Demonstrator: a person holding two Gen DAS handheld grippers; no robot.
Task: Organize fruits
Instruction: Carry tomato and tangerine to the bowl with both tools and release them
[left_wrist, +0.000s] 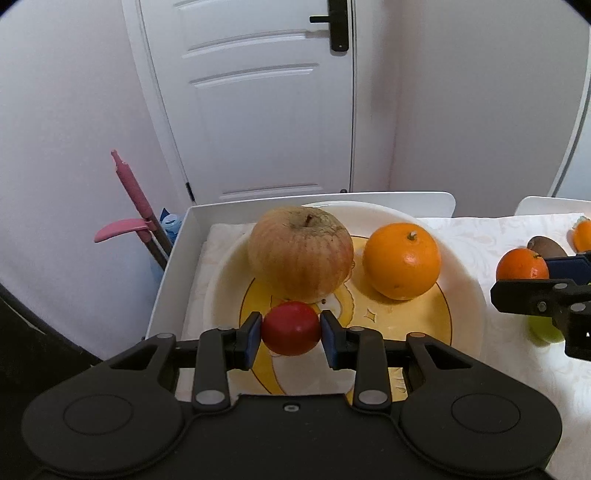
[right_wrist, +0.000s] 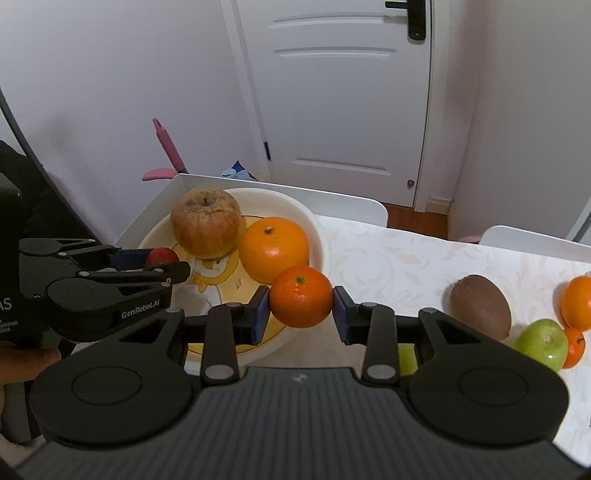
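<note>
My left gripper clasps one red fruit, my right gripper one mandarin; the bowl holds one apple and one orange.

Apple and orange in bowl

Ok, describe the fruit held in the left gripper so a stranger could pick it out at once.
Start at the big white bowl with the yellow cartoon print, which holds a large streaky apple and a big orange. Just in front of the apple, above the bowl, the left gripper clamps a small fruit. It alone is glossy, plain red and far smaller than its neighbours.
</note>
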